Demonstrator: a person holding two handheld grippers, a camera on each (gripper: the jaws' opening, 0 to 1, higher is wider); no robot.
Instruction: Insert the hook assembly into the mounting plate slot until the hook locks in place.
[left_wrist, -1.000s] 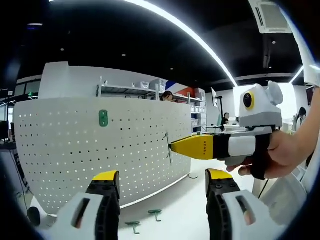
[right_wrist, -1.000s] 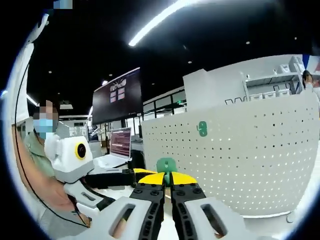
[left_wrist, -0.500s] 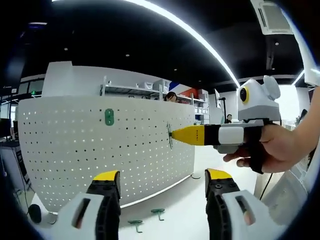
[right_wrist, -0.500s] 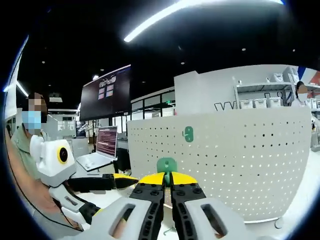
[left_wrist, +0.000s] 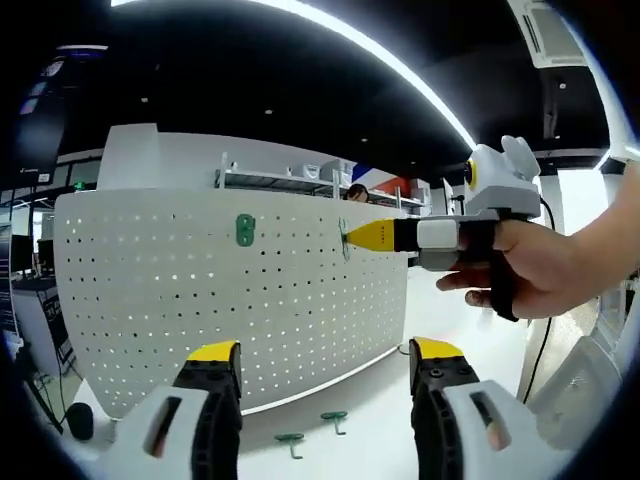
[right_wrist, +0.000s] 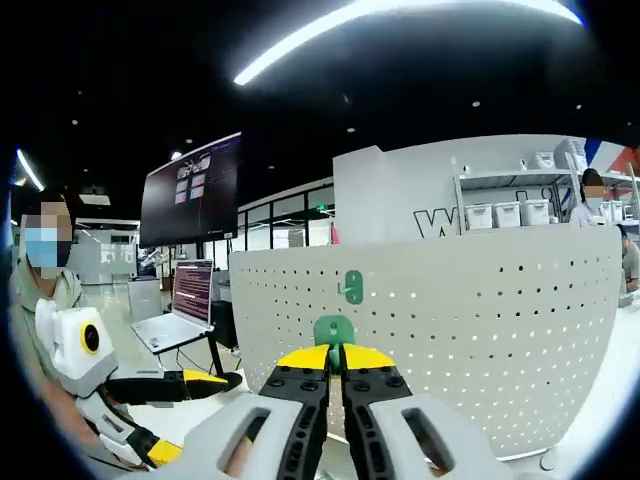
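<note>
Holding a green hook (right_wrist: 334, 330) pinched between its closed jaws, the right tool (right_wrist: 335, 356) pointed straight at the white perforated mounting plate (right_wrist: 480, 330), which stood upright on the white desk (left_wrist: 400, 420). In the right gripper view the hook's rounded head rose just above the yellow jaw tips, and the plate's rows of holes lay directly behind it, so the hook seemed close to the plate face; whether it already touched a hole could not be told. In the left gripper view the same tool came in from the right, gripped by a hand (left_wrist: 540, 270), its yellow tip meeting the plate near the upper right part of the panel, with the hook seen edge-on as a thin green sliver at the tip.

A second green hook (right_wrist: 352, 286) was already seated on the plate, up and to the left of the held one as the right gripper view showed it. Two more spare hooks (left_wrist: 312, 430) lay flat on the desk at the foot of the plate.

The left tool (left_wrist: 325, 352) stood wide open and empty, back from the plate and lower than the right tool. The right tool was plainly the nearer one, and the insertion likely called for a push along its own axis into the plate.
</note>
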